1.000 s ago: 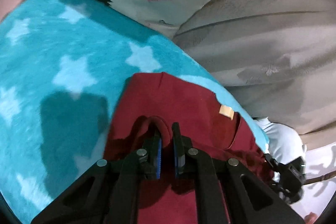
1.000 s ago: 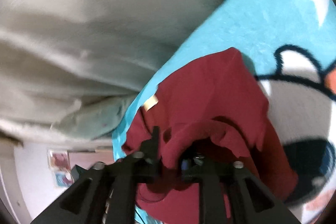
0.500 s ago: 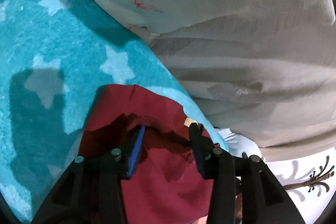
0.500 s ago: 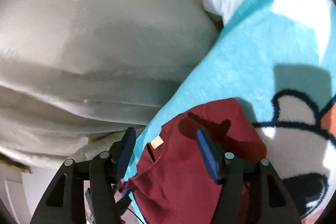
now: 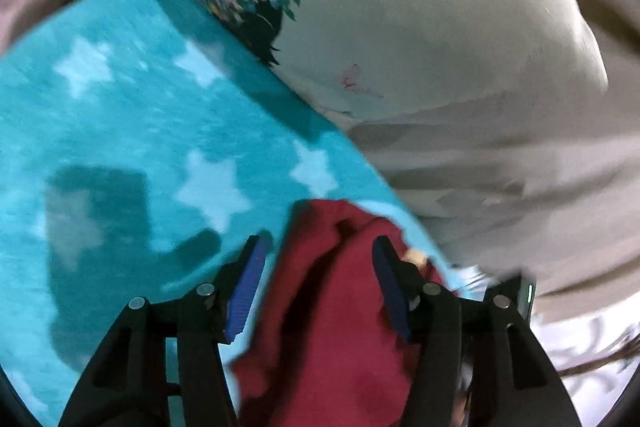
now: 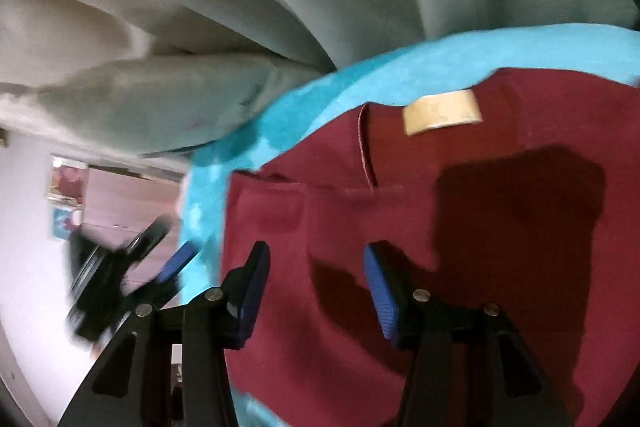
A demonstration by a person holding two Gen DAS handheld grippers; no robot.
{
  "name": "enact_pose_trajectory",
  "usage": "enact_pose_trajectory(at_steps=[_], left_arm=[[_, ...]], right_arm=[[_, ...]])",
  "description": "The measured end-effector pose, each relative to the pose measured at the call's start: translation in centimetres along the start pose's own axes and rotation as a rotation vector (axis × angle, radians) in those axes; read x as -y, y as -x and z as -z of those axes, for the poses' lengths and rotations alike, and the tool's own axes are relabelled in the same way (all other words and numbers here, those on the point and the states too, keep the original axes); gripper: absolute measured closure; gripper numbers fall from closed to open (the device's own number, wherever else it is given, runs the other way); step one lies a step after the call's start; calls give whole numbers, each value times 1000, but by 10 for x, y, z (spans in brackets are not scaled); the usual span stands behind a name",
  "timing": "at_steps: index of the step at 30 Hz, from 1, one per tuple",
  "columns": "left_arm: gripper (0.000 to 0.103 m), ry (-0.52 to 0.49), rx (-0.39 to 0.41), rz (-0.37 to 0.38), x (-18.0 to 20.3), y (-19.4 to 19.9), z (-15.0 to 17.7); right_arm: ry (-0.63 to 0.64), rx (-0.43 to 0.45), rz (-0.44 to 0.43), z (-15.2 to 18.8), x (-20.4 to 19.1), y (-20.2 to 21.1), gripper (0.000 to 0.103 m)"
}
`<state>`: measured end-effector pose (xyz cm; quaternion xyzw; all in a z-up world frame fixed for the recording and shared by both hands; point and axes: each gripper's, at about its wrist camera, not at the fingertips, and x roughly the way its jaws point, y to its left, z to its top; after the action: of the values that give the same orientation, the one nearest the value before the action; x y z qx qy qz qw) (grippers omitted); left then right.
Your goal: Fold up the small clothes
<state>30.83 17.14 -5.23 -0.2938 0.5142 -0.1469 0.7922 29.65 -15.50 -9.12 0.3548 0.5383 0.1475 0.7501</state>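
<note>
1. Both my grippers, the left gripper (image 5: 316,283) and the right gripper (image 6: 314,287), are spread wide and hold nothing.
2. The red clothes (image 6: 460,247) lie on the blue star blanket (image 5: 140,131), near its edge.
3. I think I should pinch one flat edge, then pull slowly so no bumps form.

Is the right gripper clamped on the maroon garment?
No, the right gripper is open, its blue pads spread apart above the maroon garment.
</note>
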Motion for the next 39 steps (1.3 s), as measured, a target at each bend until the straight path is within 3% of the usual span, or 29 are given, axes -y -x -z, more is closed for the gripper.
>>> enact_pose_trajectory(at_steps=[2, 4, 8, 10, 13, 15, 20, 24, 25, 26, 27, 28, 31, 33, 37, 39], left_arm=[[46, -30, -10, -21, -3, 4, 11], [46, -48, -28, -24, -6, 4, 21], [44, -105, -79, -25, -9, -1, 41], [44, -141, -108, -22, -7, -8, 50], [44, -147, -136, -22, -10, -14, 57], [44, -127, -140, -31, -14, -13, 62], [44, -88, -114, -96, -22, 10, 81], [44, -53, -94, -148, -27, 22, 100], [44, -38, -85, -160, -29, 28, 108], [44, -30, -77, -167, -29, 33, 114], [44, -24, -65, -175, -30, 38, 120], [44, -22, -51, -183, -29, 44, 127], [44, -30, -10, -207, -29, 61, 143], [44, -28, -1, -227, -30, 64, 150], [44, -15, -9, -230, -29, 68, 164], [44, -31, -6, -218, -25, 70, 167]], right_arm=[[1, 18, 54, -11, 2, -14, 52], [-20, 49, 81, -13, 4, -1, 52], [-36, 160, 23, -3, 16, 70, 48], [-44, 229, 82, 15, 37, 119, 39], [-72, 320, 258, 49, 73, 182, 30], [-129, 312, 269, 65, 96, 196, 29], [-230, 273, 230, 92, 145, 191, 29], [-183, 266, 233, 88, 155, 163, 28], [-144, 268, 235, 87, 149, 155, 35], [-127, 241, 230, 86, 147, 152, 48], [-116, 212, 212, 84, 145, 151, 78], [-121, 187, 176, 84, 145, 155, 83], [-114, 199, 105, 92, 142, 177, 85], [-103, 195, 124, 96, 142, 180, 85], [-90, 169, 190, 88, 147, 158, 68], [-110, 207, 199, 94, 143, 172, 67]])
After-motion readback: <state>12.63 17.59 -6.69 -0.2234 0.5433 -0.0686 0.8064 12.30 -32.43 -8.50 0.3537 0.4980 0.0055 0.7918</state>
